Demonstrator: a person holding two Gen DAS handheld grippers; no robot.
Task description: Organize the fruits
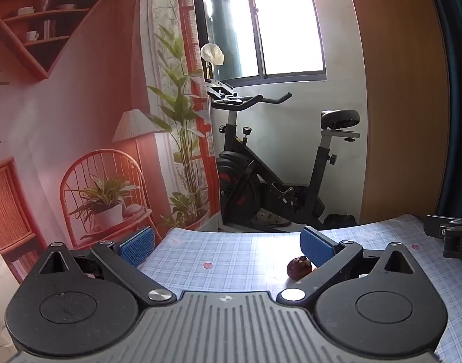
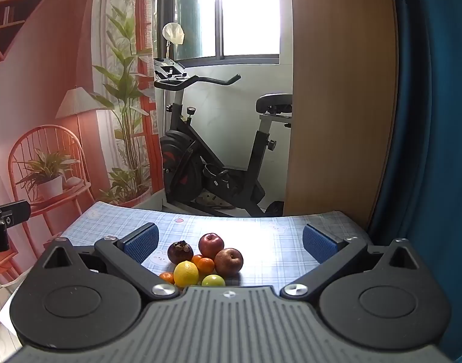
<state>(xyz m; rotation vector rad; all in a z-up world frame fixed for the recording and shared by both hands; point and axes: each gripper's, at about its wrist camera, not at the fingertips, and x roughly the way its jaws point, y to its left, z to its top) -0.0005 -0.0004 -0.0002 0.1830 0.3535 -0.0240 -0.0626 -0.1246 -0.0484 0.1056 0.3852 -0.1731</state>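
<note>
Through my left wrist camera, my left claw [image 1: 228, 246] hangs spread wide with nothing between its blue ribbed pads [image 1: 137, 246], above the blue-and-white checked tablecloth [image 1: 231, 257]. A dark purple round mangosteen [image 1: 298, 267] sits on the cloth just beside my right-hand pad, partly hidden by it. A black exercise bike [image 1: 276, 163] stands beyond the table, under the window.

Through my right wrist camera, my right claw [image 2: 231, 243] is likewise splayed wide and empty. Between its fingers the fruit lies clustered on the cloth: the mangosteen [image 2: 180, 251], two dark red apples [image 2: 211, 245] [image 2: 228, 262] touching each other, a yellow lemon [image 2: 186, 273], small orange tangerines [image 2: 205, 265] and a green apple [image 2: 213, 280] nearest my palm.
</note>
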